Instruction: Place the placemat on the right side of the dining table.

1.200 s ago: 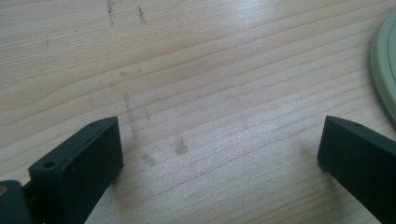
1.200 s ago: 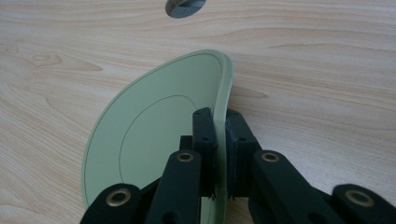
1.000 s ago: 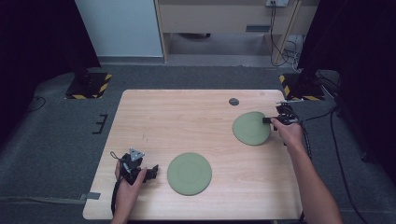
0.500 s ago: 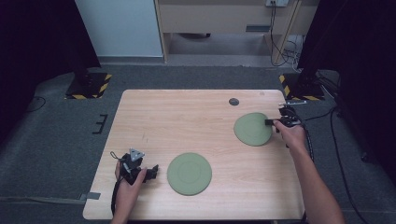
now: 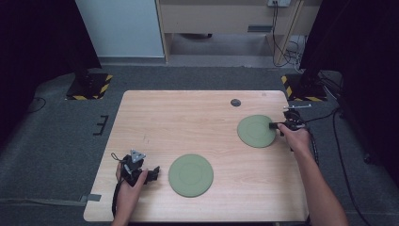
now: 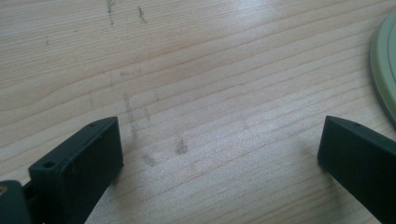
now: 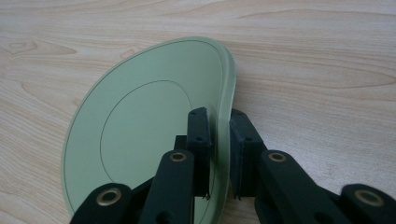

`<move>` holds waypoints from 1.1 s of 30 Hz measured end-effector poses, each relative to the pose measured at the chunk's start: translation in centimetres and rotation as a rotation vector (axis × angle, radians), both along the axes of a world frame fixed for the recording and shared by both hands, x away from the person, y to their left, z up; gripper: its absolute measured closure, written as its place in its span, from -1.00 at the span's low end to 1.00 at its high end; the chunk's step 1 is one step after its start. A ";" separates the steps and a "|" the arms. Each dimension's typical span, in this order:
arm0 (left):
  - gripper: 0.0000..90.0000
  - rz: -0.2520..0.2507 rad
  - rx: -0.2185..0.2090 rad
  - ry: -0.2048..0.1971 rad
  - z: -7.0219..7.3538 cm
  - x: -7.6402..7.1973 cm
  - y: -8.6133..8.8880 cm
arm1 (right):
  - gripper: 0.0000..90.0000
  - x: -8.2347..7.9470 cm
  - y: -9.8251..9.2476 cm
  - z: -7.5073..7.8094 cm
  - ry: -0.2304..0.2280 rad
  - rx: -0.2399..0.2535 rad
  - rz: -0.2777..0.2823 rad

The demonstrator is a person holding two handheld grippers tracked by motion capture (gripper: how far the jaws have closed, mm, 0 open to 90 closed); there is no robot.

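Two round green plates lie on the wooden table (image 5: 188, 117). The far plate (image 5: 255, 131) (image 7: 140, 126) is at the right, its right rim a little raised. My right gripper (image 5: 274, 125) (image 7: 218, 116) has one jaw on each side of that rim. Its jaws have just been opening a little, and a thin gap shows beside the rim. The near plate (image 5: 190, 175) lies at the front centre, and its edge (image 6: 385, 60) shows in the left gripper view. My left gripper (image 5: 155, 173) (image 6: 219, 140) rests open on bare wood just left of it, holding nothing.
A small dark disc (image 5: 235, 102) lies near the table's far edge. Cables (image 5: 324, 115) trail off the right side. Black stands with yellow-striped feet (image 5: 89, 87) flank the far corners. Grey carpet surrounds the table.
The far plate and my right gripper have shifted very slightly to the right. My left gripper has stayed where it was.
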State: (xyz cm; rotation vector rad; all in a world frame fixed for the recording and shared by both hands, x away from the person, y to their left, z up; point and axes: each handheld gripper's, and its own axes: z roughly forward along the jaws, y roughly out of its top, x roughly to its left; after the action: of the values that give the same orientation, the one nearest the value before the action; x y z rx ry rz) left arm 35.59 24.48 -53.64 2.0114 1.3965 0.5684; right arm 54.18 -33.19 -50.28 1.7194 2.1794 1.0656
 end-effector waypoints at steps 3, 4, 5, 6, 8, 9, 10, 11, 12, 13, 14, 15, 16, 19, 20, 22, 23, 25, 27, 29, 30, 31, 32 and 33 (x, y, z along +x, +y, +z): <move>-1.00 0.000 0.000 0.000 0.0 0.0 0.0 | 0.76 0.0 0.0 -0.1 -0.001 -0.007 -0.002; -1.00 0.000 0.000 0.000 0.0 0.0 0.0 | 0.75 0.0 0.0 -0.1 0.000 -0.010 -0.004; -1.00 0.000 0.000 0.000 0.0 0.0 0.0 | 0.75 0.0 0.0 -0.2 0.000 -0.010 -0.005; -1.00 0.000 0.000 0.000 0.0 0.0 0.0 | 0.75 0.0 0.0 -0.2 0.000 -0.010 -0.005; -1.00 0.000 0.000 0.000 0.0 0.0 0.0 | 0.71 0.0 0.0 -0.3 0.002 -0.015 -0.011; -1.00 -0.001 0.000 0.000 0.0 0.0 0.0 | 0.70 0.0 0.0 -0.3 0.004 -0.018 -0.012; -1.00 -0.001 0.000 0.000 0.0 0.0 0.0 | 0.68 0.0 -0.1 -0.4 0.004 -0.019 -0.013; -1.00 -0.001 -0.001 0.000 0.0 0.0 0.0 | 0.67 0.1 -0.1 -0.4 0.005 -0.019 -0.015; -1.00 -0.001 0.000 0.000 0.0 0.0 0.0 | 0.65 0.1 -0.1 -0.5 0.004 -0.023 -0.015; -1.00 -0.002 0.000 0.000 0.0 0.0 0.0 | 0.64 0.1 -0.1 -0.5 0.005 -0.024 -0.016; -1.00 -0.002 0.000 0.000 0.0 0.0 0.0 | 0.63 0.1 -0.2 -0.5 0.005 -0.024 -0.017; -1.00 -0.002 0.000 0.000 0.0 0.0 0.0 | 0.62 0.1 -0.2 -0.6 0.007 -0.025 -0.018; -1.00 -0.002 0.000 0.000 0.0 0.0 0.0 | 0.62 0.1 -0.2 -0.6 0.007 -0.024 -0.019; -1.00 -0.002 0.000 0.000 0.0 0.0 0.0 | 0.59 0.2 -0.3 -0.8 0.009 -0.024 -0.022; -1.00 -0.002 0.000 0.000 0.0 0.0 0.0 | 0.58 0.2 -0.4 -0.8 0.008 -0.021 -0.025; -1.00 -0.002 0.000 0.000 0.0 0.0 0.0 | 0.56 0.2 -0.5 -0.9 0.005 -0.023 -0.030; -1.00 -0.002 0.000 0.000 0.0 0.0 0.0 | 0.56 0.2 -0.5 -1.0 0.007 -0.021 -0.033; -1.00 -0.002 0.000 0.000 0.0 0.0 0.0 | 0.56 0.2 -0.6 -1.1 0.006 -0.021 -0.034; -1.00 -0.002 0.000 0.000 0.0 0.0 0.0 | 0.56 0.2 -0.6 -1.2 0.005 -0.025 -0.034; -1.00 -0.002 0.000 0.000 0.0 0.0 0.0 | 0.54 0.2 -0.6 -1.2 0.004 -0.026 -0.036; -1.00 -0.002 0.000 0.000 0.0 0.0 0.0 | 0.54 0.2 -0.6 -1.2 0.004 -0.026 -0.036; -1.00 -0.002 0.000 0.000 0.0 0.0 0.0 | 0.52 0.2 -0.5 -1.2 0.001 -0.037 -0.038; -1.00 -0.002 0.000 0.000 0.0 0.0 0.0 | 0.52 0.2 -0.5 -1.2 0.001 -0.037 -0.038; -1.00 -0.002 0.000 0.000 0.0 0.0 0.0 | 0.48 0.1 -0.5 -1.2 -0.006 -0.055 -0.038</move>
State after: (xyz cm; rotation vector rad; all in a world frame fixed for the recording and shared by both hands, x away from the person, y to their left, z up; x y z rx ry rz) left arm 35.62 24.46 -53.64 2.0127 1.3942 0.5669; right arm 54.32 -33.71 -51.45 1.7248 2.1422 0.9916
